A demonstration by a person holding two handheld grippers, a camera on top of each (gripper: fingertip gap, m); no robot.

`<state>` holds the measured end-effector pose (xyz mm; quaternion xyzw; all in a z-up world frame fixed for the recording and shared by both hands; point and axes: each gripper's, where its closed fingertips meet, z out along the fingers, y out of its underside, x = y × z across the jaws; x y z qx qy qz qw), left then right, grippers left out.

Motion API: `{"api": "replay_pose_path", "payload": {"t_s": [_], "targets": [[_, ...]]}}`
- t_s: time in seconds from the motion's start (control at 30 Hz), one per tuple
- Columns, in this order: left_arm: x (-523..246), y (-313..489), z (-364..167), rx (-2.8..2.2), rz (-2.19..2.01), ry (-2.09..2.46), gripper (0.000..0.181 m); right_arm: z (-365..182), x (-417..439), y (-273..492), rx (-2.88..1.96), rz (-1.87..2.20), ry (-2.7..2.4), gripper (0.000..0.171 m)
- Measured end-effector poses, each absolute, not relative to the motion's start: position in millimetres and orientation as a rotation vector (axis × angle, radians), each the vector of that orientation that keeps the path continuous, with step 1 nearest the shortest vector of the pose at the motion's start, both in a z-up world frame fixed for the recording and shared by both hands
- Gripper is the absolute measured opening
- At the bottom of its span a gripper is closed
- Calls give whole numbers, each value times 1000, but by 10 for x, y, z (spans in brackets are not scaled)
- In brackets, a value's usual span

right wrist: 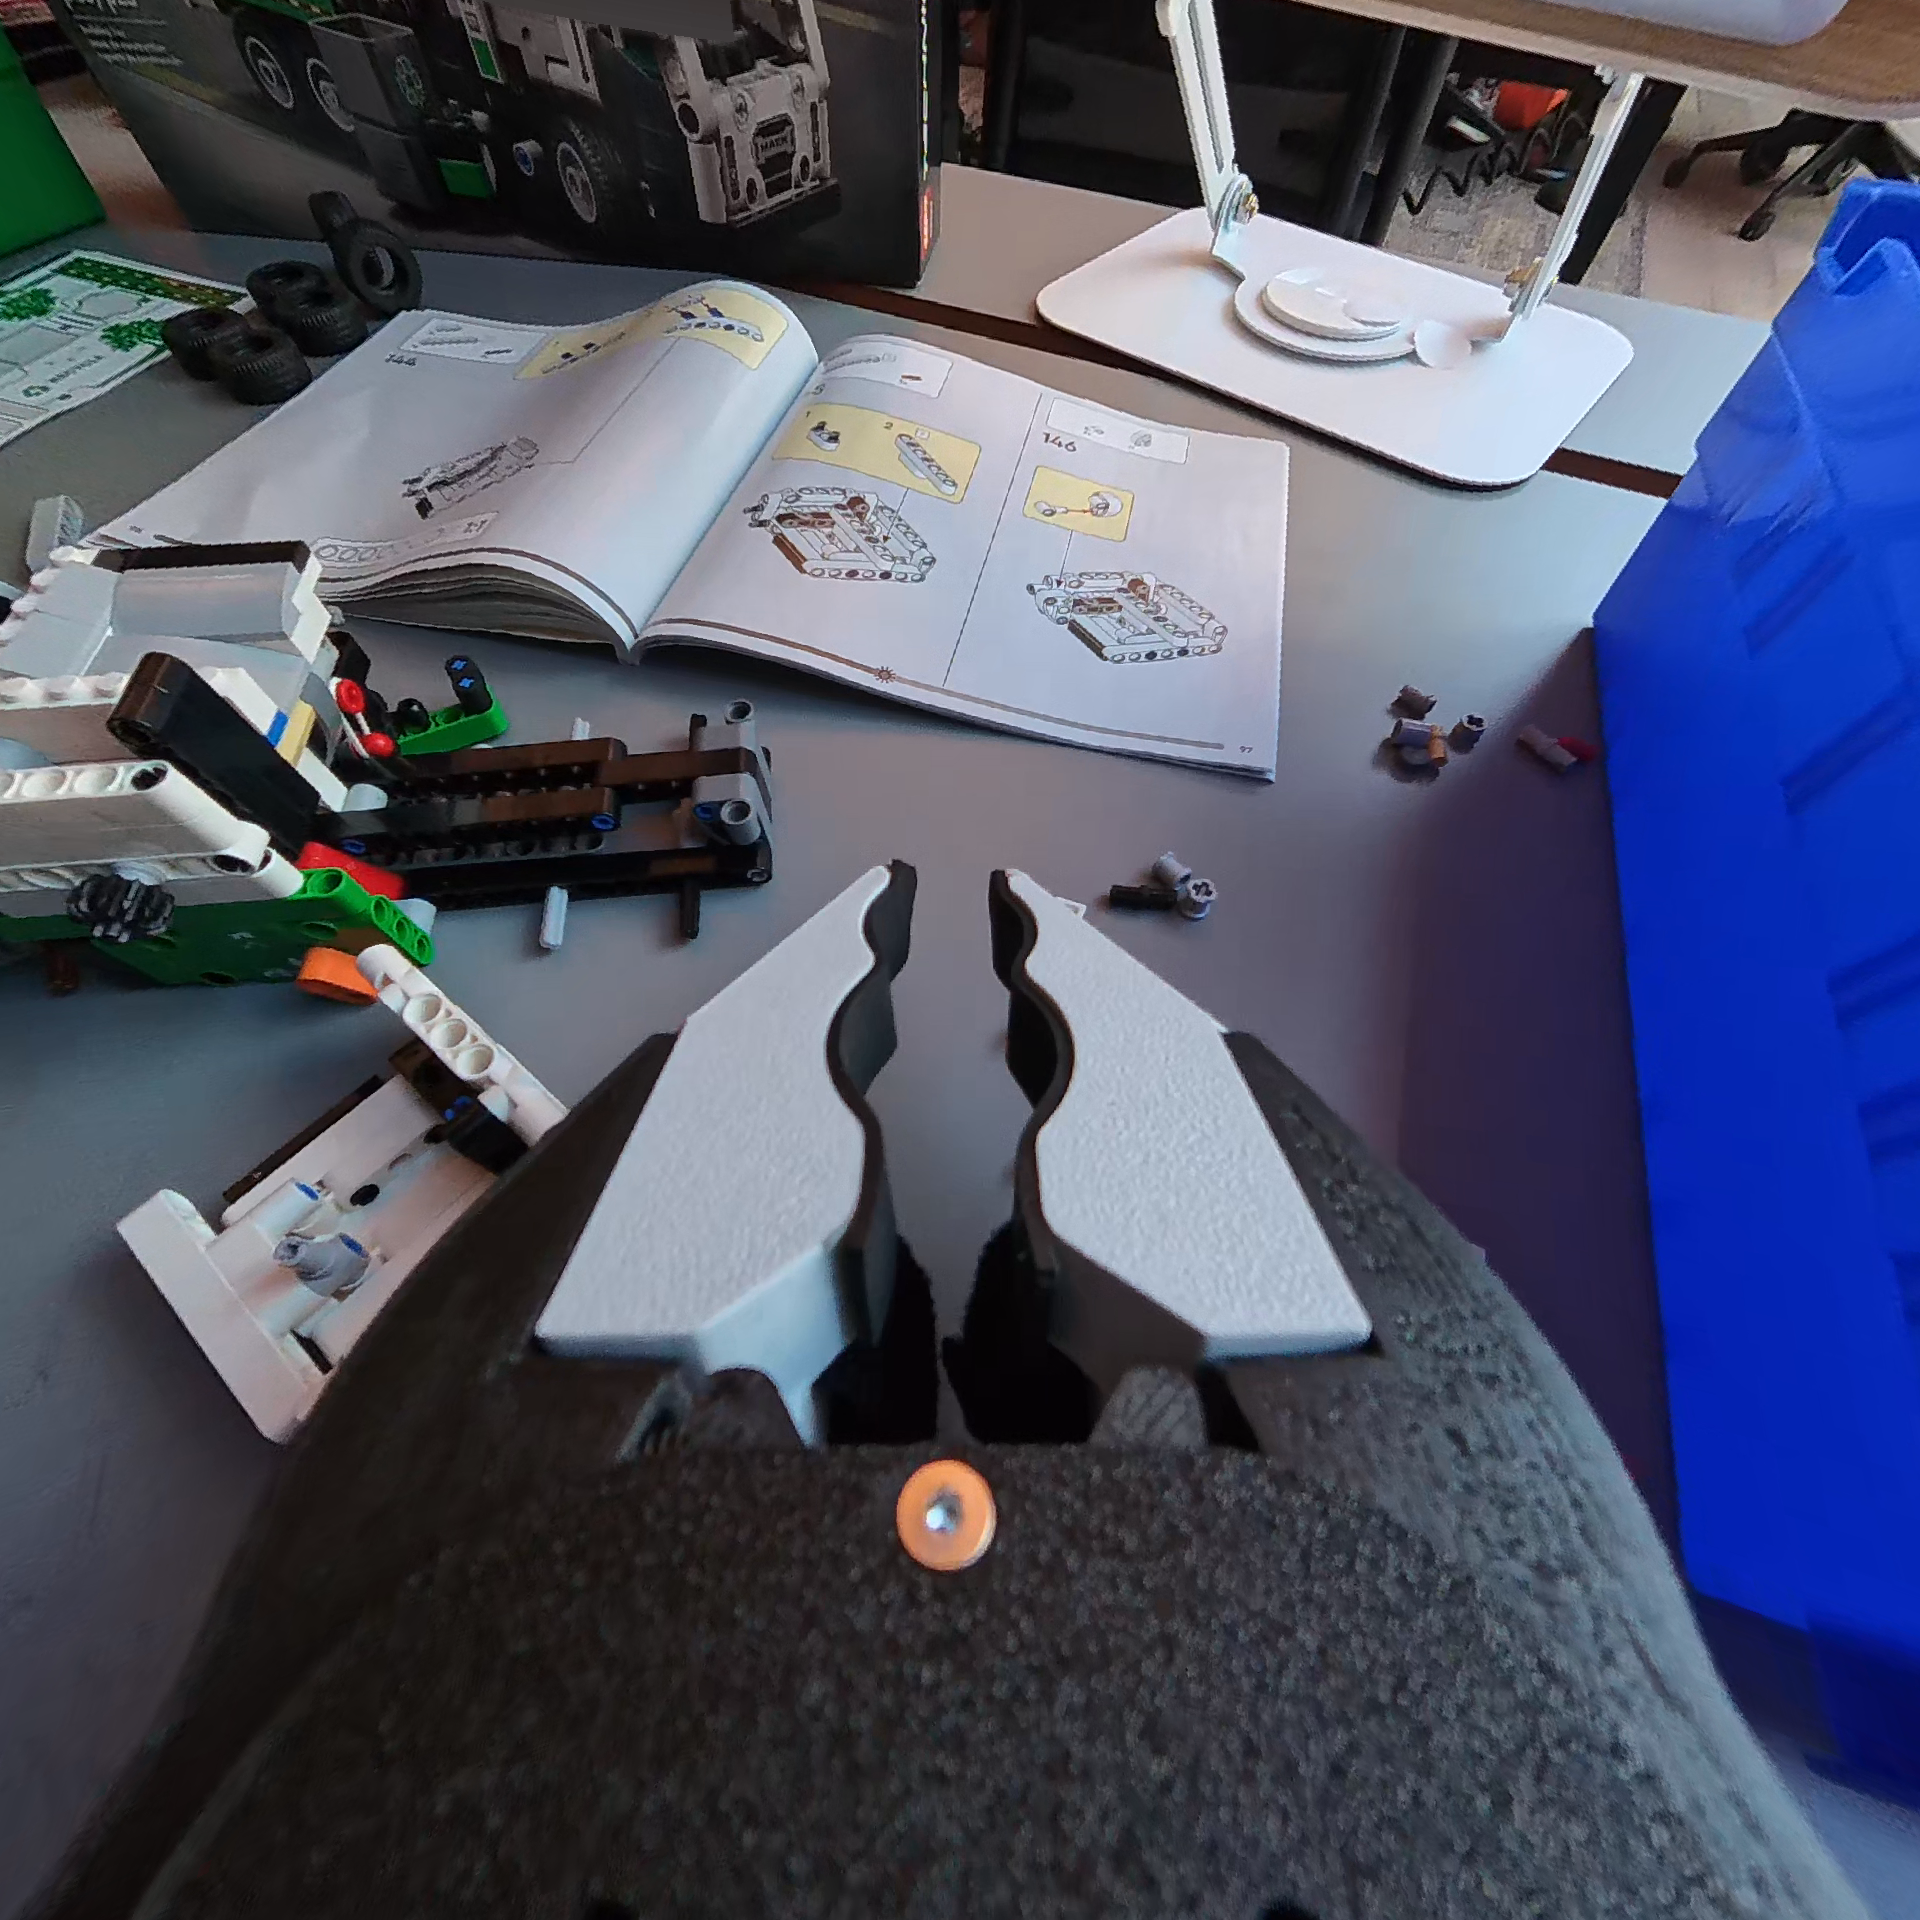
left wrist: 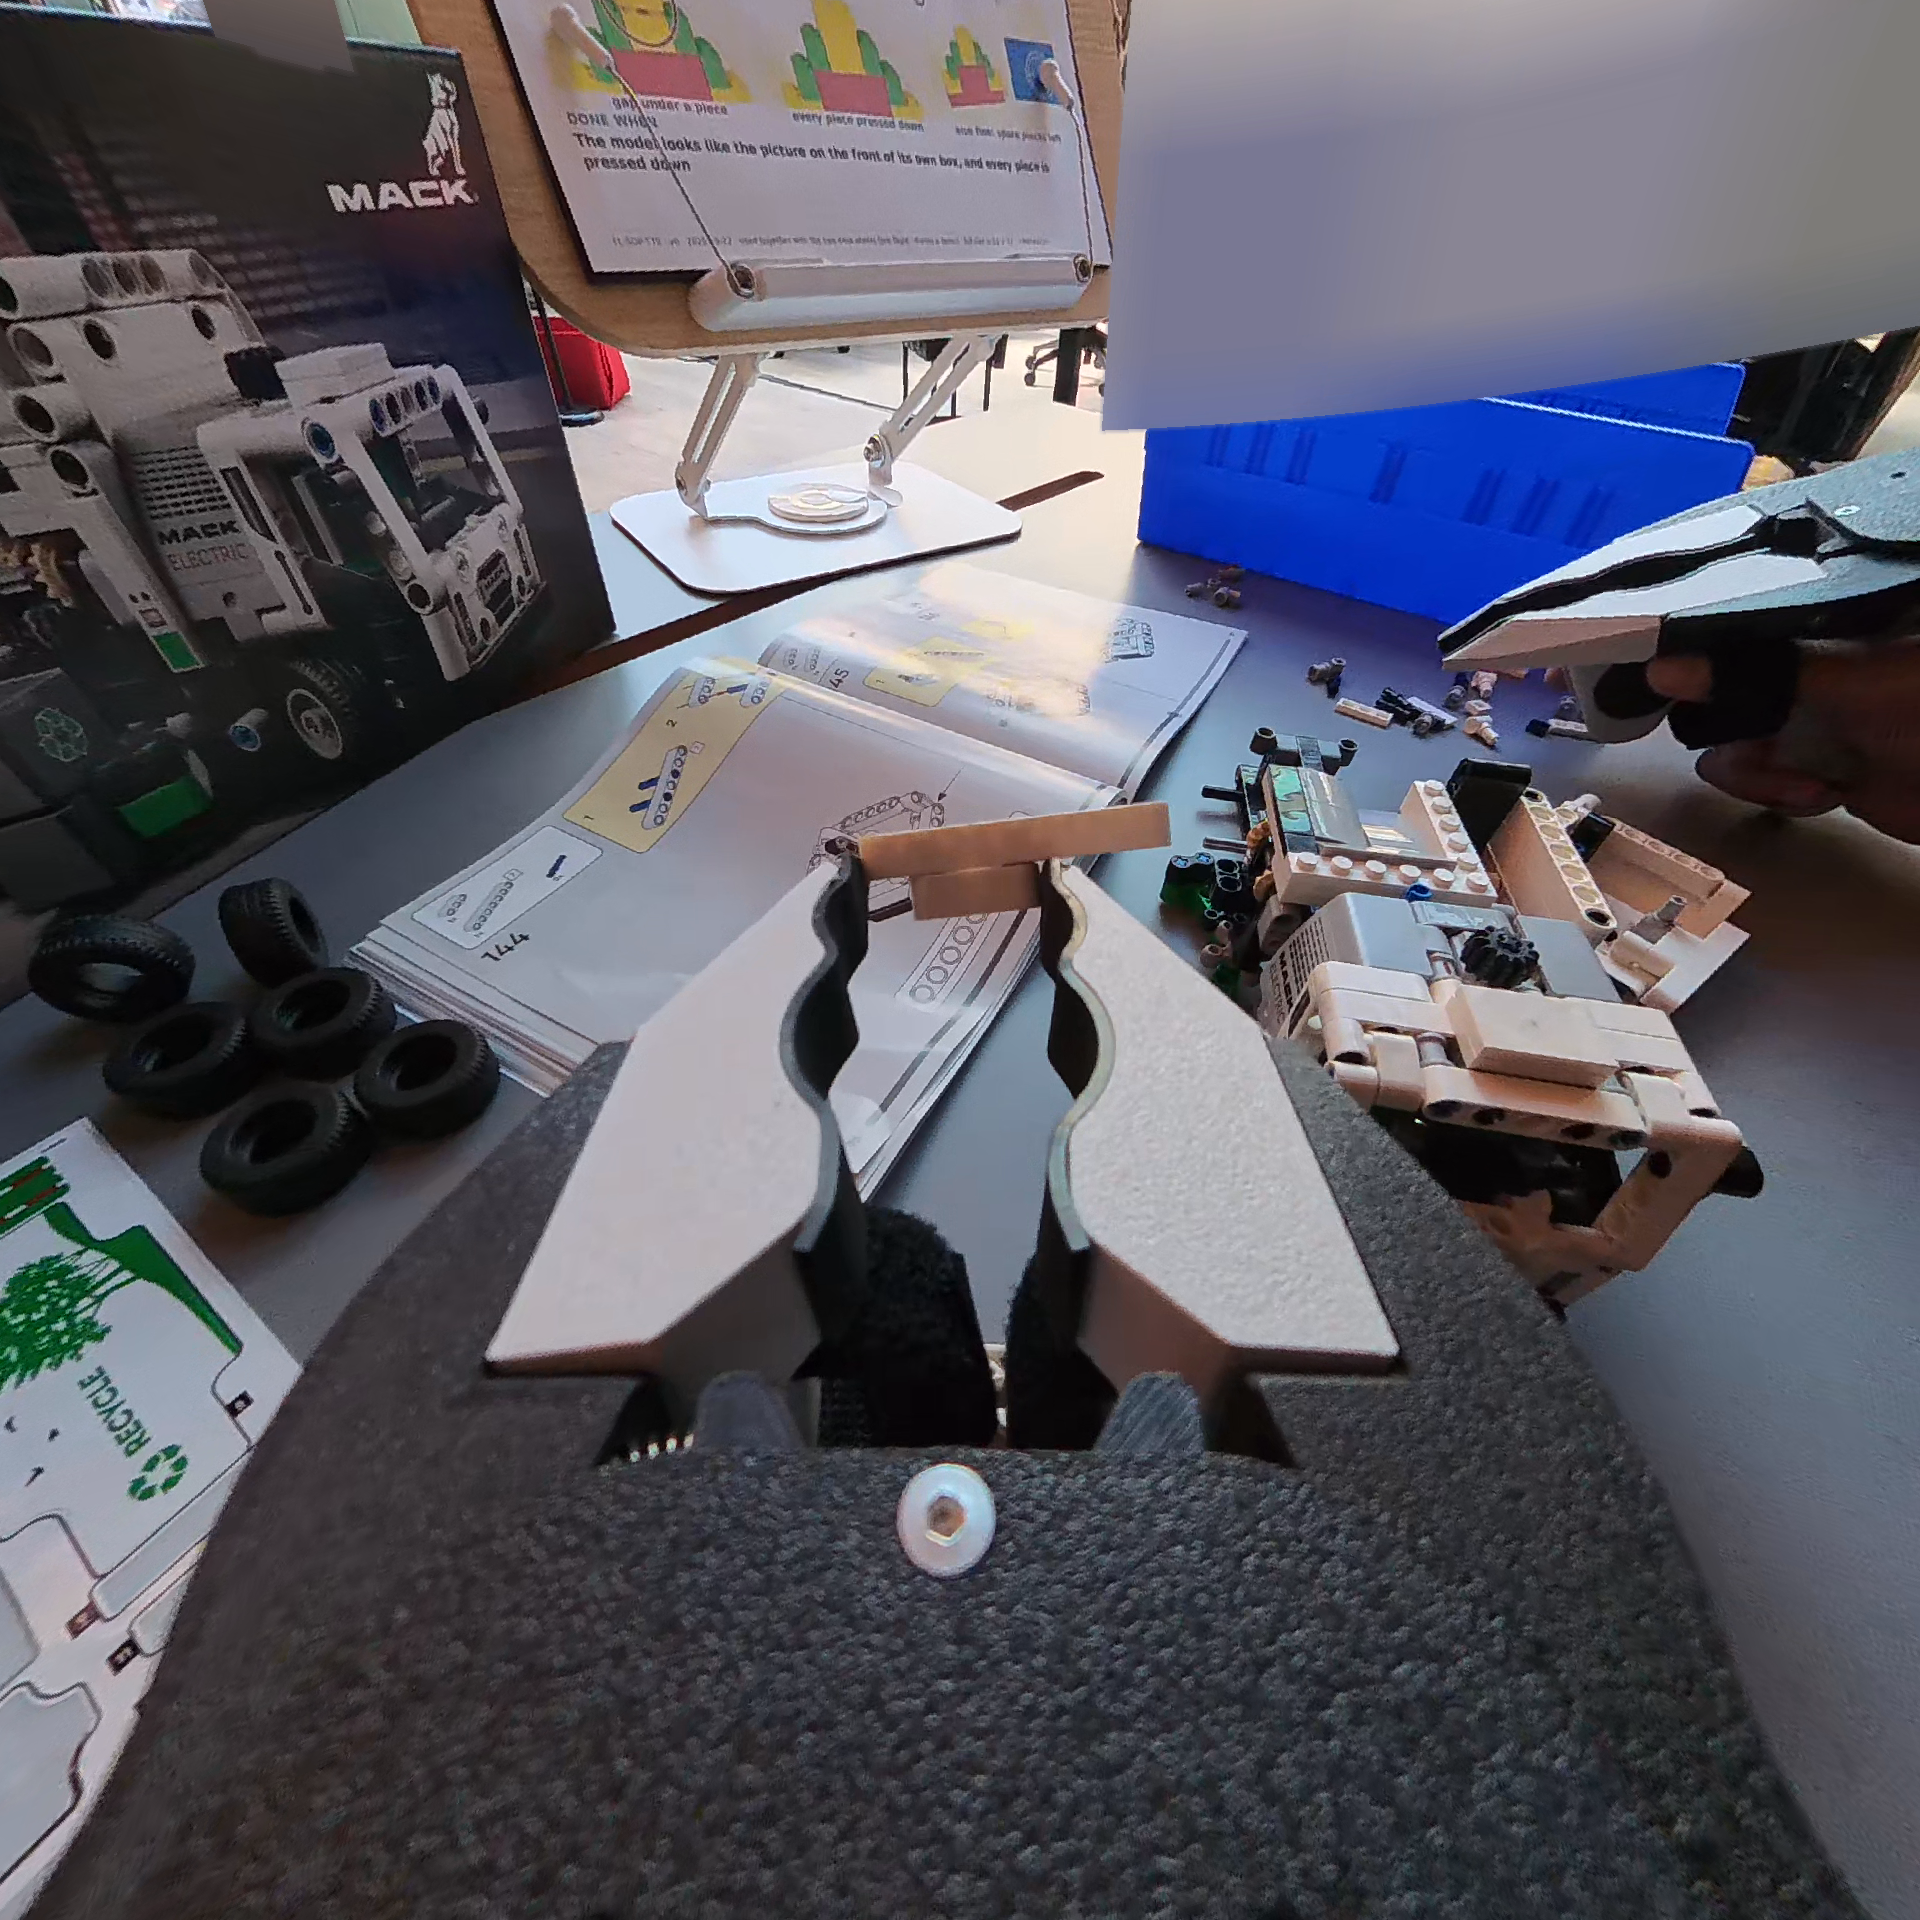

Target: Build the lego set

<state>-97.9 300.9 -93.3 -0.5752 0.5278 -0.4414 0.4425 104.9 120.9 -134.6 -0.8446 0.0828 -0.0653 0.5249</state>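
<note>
**White beam pinched above the open manual**

While the instruction booklet (left wrist: 790, 821) lies open on the grey table (right wrist: 1403, 831), everything else sits around it. Behind it, on the far left, stands the set's box (left wrist: 260, 468), printed with a white truck; behind it on the right stands a white tablet stand (right wrist: 1340, 343). To the booklet's right, a blue bin (right wrist: 1766, 831) runs along the table edge. The half-built truck model (left wrist: 1475, 966), white with black and green parts, lies just beside the booklet's near right corner. Left of the booklet sits a cluster of black tyres (left wrist: 281, 1049), and beyond them a sticker sheet (left wrist: 94, 1382). Loose small pins (right wrist: 1429, 732) are scattered between booklet and bin. The left gripper (left wrist: 951, 883) hangs over the booklet's near edge, its fingers clenched on a white beam piece (left wrist: 1013, 847) held crosswise at the tips. The right gripper (right wrist: 951, 894) hovers near the booklet's front edge, fingers parted and empty.
</note>
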Motion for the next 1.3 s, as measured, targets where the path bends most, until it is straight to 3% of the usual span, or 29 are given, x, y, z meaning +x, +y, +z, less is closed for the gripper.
{"api": "replay_pose_path", "payload": {"t_s": [1.3], "targets": [[-966, 3000, -957, -1443, -1103, 1319, 32, -1398, 1016, 1230, -2056, -161, 170, 14]]}}
